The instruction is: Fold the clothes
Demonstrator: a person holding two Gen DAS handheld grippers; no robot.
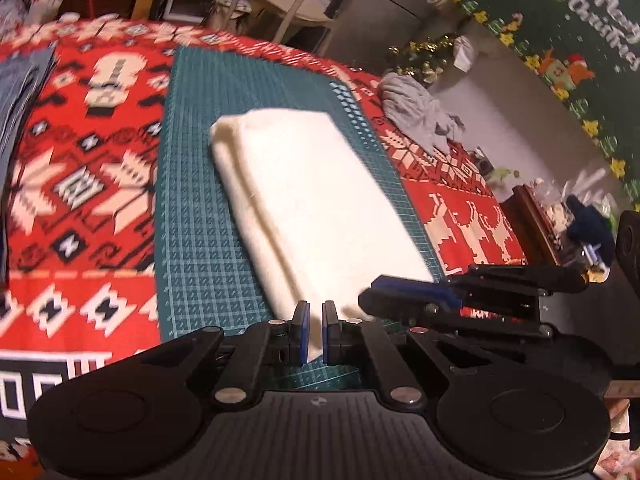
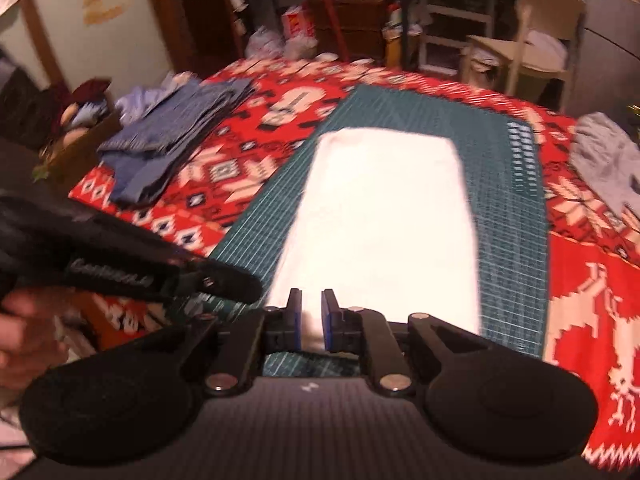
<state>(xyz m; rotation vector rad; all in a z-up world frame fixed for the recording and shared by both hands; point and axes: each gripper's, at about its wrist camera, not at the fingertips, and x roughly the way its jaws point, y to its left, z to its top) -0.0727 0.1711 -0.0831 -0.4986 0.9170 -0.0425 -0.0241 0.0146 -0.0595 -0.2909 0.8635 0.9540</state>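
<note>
White cloth (image 1: 316,204) folded into a long thick rectangle, lying flat lengthwise on the green grid mat (image 1: 192,248), layered fold edges on its left side, near end at both grippers.

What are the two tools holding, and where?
Both pinch the folded white cloth at its near edge: the left tool and the right tool each have white fabric between their fingers.
</note>
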